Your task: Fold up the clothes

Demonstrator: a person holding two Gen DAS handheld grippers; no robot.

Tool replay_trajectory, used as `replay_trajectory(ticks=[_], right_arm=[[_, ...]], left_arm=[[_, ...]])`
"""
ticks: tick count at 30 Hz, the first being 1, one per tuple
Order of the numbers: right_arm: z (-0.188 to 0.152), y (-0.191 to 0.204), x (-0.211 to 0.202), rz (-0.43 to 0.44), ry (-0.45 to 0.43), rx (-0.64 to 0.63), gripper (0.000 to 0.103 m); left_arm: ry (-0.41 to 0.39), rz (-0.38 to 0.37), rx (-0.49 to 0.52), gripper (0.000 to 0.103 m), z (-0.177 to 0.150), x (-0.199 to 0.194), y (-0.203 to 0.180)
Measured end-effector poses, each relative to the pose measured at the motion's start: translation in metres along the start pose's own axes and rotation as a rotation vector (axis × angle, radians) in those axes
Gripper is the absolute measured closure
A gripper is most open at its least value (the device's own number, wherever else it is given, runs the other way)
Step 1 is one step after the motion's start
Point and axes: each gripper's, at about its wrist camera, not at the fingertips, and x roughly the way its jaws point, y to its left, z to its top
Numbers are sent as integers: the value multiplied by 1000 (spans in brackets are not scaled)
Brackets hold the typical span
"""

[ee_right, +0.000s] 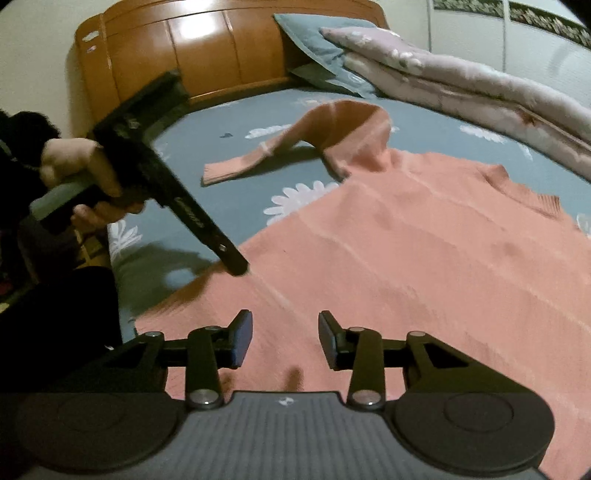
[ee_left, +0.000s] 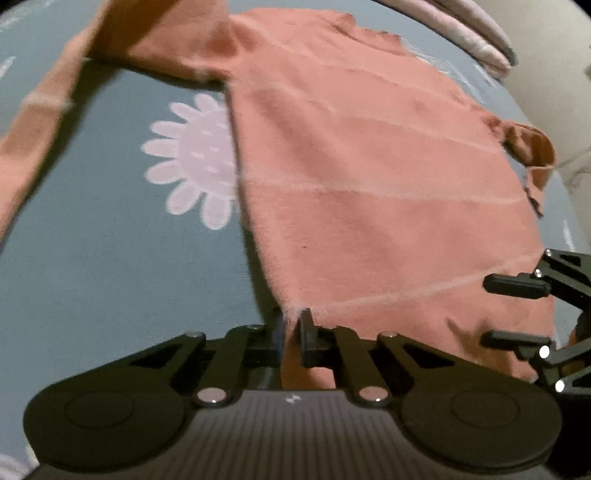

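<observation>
- A bed [ee_right: 229, 122] with a grey-blue sheet printed with white daisies.
- Glossy orange wooden headboard [ee_right: 207, 48].
- Folded pale pink quilt [ee_right: 461, 85] beside a grey-blue pillow [ee_right: 314, 40].
- Off-white wall [ee_right: 480, 33].

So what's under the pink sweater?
The pink sweater lies on a grey-blue flowered bedsheet; one flower print disappears beneath its edge. Whatever else lies under it is covered.

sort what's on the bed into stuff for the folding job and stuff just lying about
For the job:
- pink sweater, spread flat
- left gripper, shut on the sweater's hem corner
- right gripper, open over the hem

Just lying about:
- folded quilt
- blue pillow
- wooden headboard
</observation>
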Motion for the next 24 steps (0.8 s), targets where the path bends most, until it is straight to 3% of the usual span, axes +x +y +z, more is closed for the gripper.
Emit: replay_trajectory(ticks=[3,6,8,9,10,13,16,18,22,24], right_arm=[[-2,-4,2,-19,3,18,59],[-4,-4,8,-50,16,18,58],[-5,-5,11,-71,25,18,58],[-6,-5,13,-81,30,18,58],[-6,-5,15,-92,34,18,57],[-9,-5,20,-123,47,17,50],[-11,-5,26,-154,60,17,48],[-14,-5,30,-149,75,13,46],[-25,-4,37,-162,111,-30,40],[-28,-7,36,-158,104,-24,36]], left_arm=[[36,32,-26,97,-6,3,3],[38,25,-71,86,-3,1,10],[27,53,-71,69,0,-6,10],[16,79,-50,55,3,-11,7],[-4,101,-18,50,6,-16,2],[-76,137,107,45,26,-28,-20],[-148,128,246,36,56,-24,-51],[-176,97,322,36,80,-8,-69],[-198,22,411,36,108,23,-86],[-176,35,424,36,117,40,-85]])
